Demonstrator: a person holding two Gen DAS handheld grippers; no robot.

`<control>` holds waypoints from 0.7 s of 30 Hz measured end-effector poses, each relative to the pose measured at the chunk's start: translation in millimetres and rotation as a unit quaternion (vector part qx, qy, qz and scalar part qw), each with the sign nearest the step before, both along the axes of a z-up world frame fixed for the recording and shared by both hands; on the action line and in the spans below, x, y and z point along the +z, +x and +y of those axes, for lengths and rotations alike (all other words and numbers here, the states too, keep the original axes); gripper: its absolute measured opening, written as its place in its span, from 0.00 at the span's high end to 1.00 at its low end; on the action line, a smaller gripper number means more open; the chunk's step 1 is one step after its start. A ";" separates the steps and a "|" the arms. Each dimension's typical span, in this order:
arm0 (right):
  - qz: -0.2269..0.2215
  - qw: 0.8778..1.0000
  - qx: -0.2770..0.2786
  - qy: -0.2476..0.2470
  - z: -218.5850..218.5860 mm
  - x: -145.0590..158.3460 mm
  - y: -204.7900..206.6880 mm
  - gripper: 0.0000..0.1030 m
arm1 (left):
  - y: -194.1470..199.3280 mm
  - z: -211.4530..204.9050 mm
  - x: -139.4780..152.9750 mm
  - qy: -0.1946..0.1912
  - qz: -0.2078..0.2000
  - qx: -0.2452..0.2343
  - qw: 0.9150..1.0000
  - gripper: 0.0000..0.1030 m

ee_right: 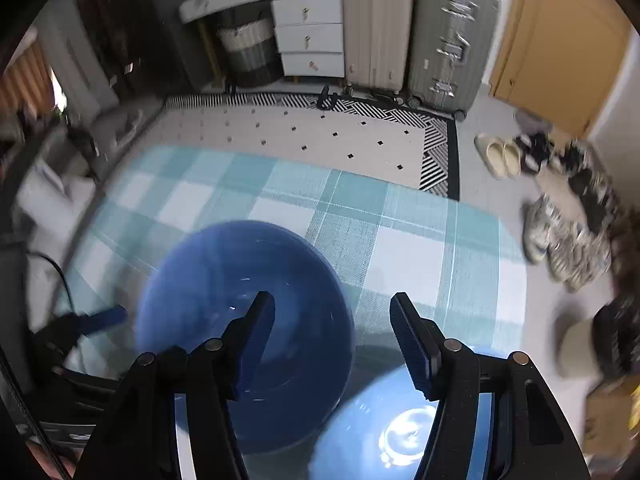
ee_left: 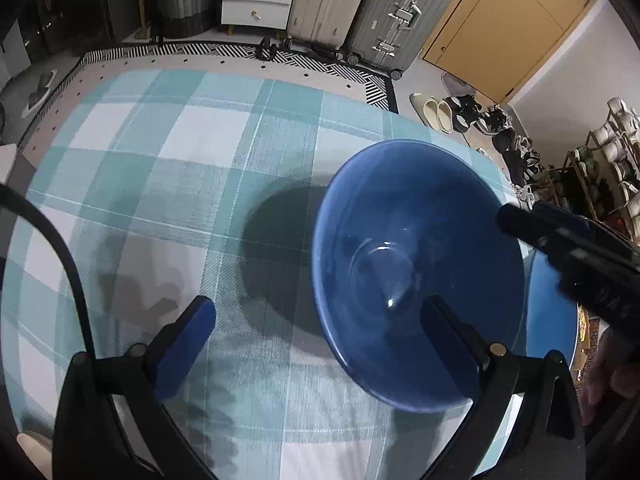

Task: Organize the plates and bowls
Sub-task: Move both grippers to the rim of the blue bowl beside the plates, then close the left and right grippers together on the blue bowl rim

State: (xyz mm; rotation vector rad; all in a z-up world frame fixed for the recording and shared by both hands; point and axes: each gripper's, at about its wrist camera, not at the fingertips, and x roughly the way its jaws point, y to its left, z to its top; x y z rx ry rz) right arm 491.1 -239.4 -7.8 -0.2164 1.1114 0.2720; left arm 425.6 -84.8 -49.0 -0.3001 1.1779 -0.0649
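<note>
Over the checked teal tablecloth (ee_left: 192, 148) a dark blue bowl (ee_left: 416, 272) is seen mouth-up, tilted slightly, its round form offering no long axis. Just beside it, at the cloth's near edge, a lighter blue plate (ee_right: 384, 420) lies flat. The left gripper (ee_left: 316, 328) is spread wide with nothing clamped, one finger over the bowl. The right gripper (ee_right: 332, 344) is part-open, straddling the bowl's rim, pads not yet pressing, presumably for a rim grasp.
</note>
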 end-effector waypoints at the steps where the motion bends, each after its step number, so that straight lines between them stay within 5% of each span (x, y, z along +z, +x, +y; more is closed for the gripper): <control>1: 0.006 1.000 -0.002 -0.006 1.4 -4.6 2.9 0.44 | 1.4 1.1 -2.1 0.000 0.001 0.002 1.000 0.00; 6: 0.016 1.000 0.007 -0.023 6.6 -18.2 8.0 0.64 | 8.1 7.9 -9.9 -0.020 0.004 0.007 1.000 0.02; 12: 0.021 0.999 0.005 -0.026 6.9 -23.0 11.0 0.76 | 11.4 10.2 -10.1 -0.028 -0.005 -0.001 1.000 0.16; 14: 0.021 1.000 -0.001 -0.022 5.6 -21.5 9.4 0.77 | 11.4 10.3 -9.1 -0.030 -0.008 -0.005 0.999 0.26; 18: 0.026 1.000 -0.010 -0.011 5.5 -18.6 6.4 0.87 | 11.3 6.0 -9.5 -0.048 -0.002 -0.041 0.998 0.71; 21: 0.014 1.000 -0.015 -0.010 9.3 -14.6 1.6 0.87 | 6.3 5.4 -4.6 -0.032 -0.012 -0.045 0.998 0.72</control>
